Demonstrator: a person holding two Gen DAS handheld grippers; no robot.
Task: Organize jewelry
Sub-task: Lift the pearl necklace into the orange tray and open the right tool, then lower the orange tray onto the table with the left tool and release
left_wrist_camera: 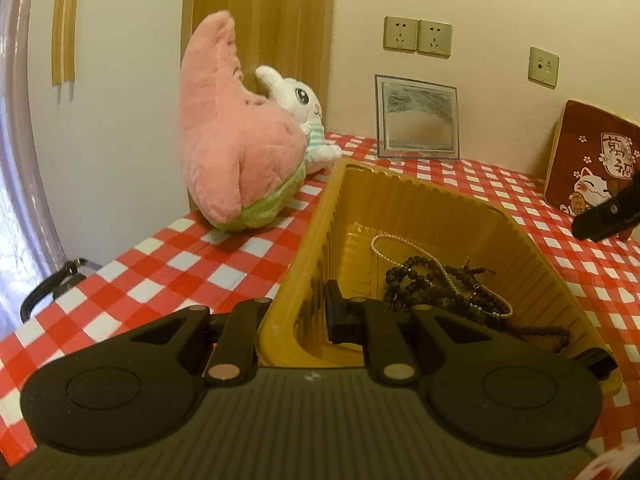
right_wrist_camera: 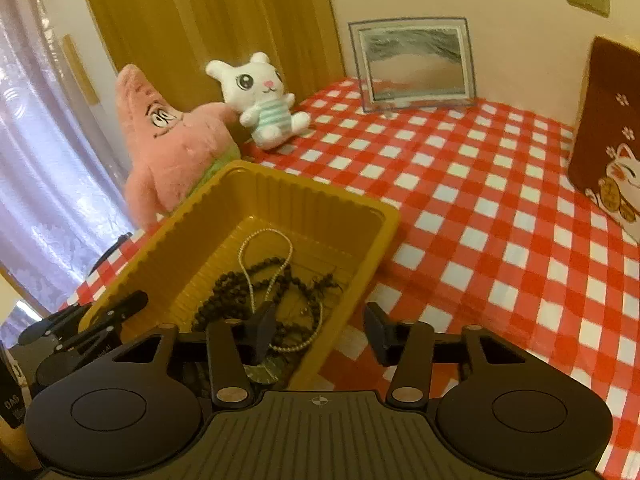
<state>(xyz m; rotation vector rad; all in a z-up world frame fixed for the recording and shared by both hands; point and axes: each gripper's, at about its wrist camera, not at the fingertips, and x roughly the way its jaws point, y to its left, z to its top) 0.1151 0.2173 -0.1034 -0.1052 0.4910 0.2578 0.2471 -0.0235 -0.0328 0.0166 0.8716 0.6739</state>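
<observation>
Checked red-and-white surface (right_wrist_camera: 480, 208) against a cream wall with sockets (left_wrist_camera: 416, 34) and a wooden panel (right_wrist_camera: 200, 28). Ribbed yellow plastic tray (left_wrist_camera: 404, 204) holds dark bead strings (right_wrist_camera: 232, 284) and a pearl strand (right_wrist_camera: 256, 248). The right view alone shows the pink plush's (right_wrist_camera: 168, 148) face and the curtain (right_wrist_camera: 36, 168). Left hand-held gripper (left_wrist_camera: 296, 320) pinches the tray's near wall; right hand-held gripper (right_wrist_camera: 320, 328) stands spread, astride the tray's side wall, gripping nothing
</observation>
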